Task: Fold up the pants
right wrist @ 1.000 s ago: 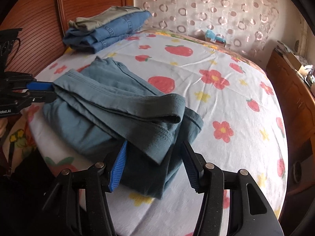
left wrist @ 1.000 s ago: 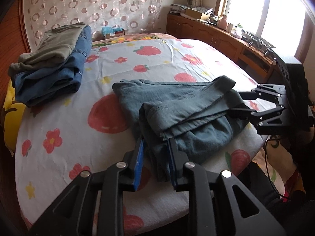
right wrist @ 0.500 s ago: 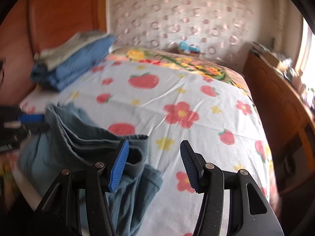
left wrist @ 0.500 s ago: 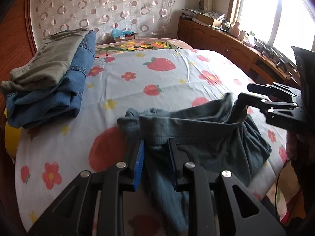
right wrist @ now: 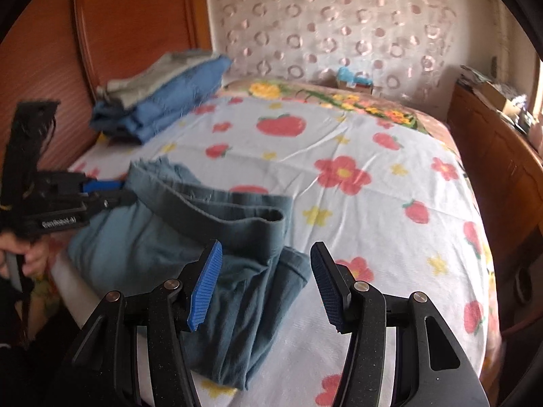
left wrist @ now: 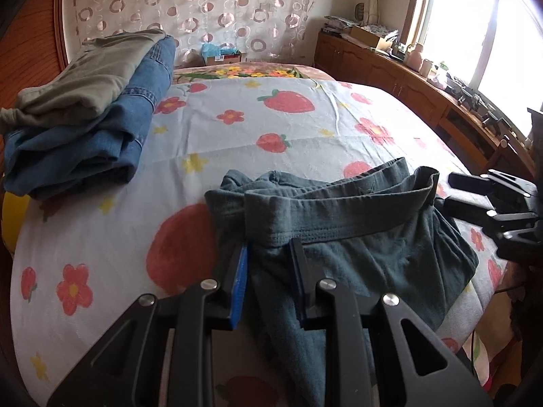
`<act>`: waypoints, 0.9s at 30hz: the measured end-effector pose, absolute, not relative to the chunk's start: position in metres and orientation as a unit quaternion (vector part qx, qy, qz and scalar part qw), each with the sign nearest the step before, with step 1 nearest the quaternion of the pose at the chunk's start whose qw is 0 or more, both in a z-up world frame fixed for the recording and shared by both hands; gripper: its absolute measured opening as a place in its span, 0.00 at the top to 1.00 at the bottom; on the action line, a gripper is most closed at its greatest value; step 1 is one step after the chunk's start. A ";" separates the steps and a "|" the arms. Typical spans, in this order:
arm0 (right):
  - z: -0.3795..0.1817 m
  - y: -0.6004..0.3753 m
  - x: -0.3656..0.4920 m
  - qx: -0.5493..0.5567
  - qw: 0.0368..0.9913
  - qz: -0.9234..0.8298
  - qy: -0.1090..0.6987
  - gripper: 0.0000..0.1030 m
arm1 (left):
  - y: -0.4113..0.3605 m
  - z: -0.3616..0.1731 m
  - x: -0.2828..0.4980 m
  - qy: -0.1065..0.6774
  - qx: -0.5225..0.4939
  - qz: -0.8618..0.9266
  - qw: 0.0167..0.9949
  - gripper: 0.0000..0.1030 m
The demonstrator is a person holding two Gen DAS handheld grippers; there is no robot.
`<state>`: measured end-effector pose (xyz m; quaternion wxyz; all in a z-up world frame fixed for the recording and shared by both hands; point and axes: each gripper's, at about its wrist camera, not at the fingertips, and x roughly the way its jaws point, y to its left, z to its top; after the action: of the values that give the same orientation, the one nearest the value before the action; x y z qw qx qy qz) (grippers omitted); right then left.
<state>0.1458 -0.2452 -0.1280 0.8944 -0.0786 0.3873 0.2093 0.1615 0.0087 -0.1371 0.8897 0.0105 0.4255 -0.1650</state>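
Left wrist view, item one: pants (left wrist: 356, 244), teal, bunched near the bed's (left wrist: 305, 118) front edge. Your left gripper (left wrist: 268, 271) is clamped on the waistband's near end and angled down. Item two: your right gripper (right wrist: 266, 285), jaws apart, nothing pinched; it hovers tilted down over the waistband's other end. Step in hand looks like straightening the waistband; next you'd likely need to pinch that free end. Item three: folded jeans (left wrist: 85, 135) by the headboard corner.

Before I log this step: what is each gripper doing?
Left gripper: closed on the waistband of the teal pants.
Right gripper: open, holding nothing; the pants lie under it.
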 end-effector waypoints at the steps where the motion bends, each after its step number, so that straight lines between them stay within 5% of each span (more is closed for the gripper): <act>1: -0.131 -0.242 0.151 -0.079 0.891 0.215 0.393 0.51 | 0.009 -0.138 0.162 0.425 0.011 -0.165 0.890 0.79; 3: -0.137 -0.238 0.161 -0.080 0.886 0.212 0.404 0.58 | 0.008 -0.138 0.161 0.424 0.014 -0.166 0.890 0.78; 6: -0.138 -0.235 0.176 -0.074 0.881 0.218 0.413 0.94 | 0.008 -0.140 0.160 0.420 0.020 -0.166 0.892 0.77; 12: -0.128 -0.235 0.186 -0.071 0.894 0.204 0.392 0.95 | 0.006 -0.143 0.156 0.408 0.030 -0.167 0.897 0.72; 16: -0.135 -0.240 0.184 -0.068 0.892 0.190 0.404 0.94 | 0.004 -0.144 0.153 0.401 0.037 -0.164 0.901 0.71; 21: -0.134 -0.251 0.172 -0.054 0.895 0.178 0.406 0.51 | 0.004 -0.145 0.154 0.398 0.035 -0.164 0.902 0.70; 27: -0.128 -0.266 0.132 -0.028 0.897 0.191 0.398 0.51 | 0.003 -0.146 0.152 0.395 0.036 -0.163 0.903 0.70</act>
<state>0.1323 -0.2658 -0.1277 0.8971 -0.0281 0.3976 0.1907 0.1523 0.0032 -0.1462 0.9033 0.0360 0.3950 -0.1635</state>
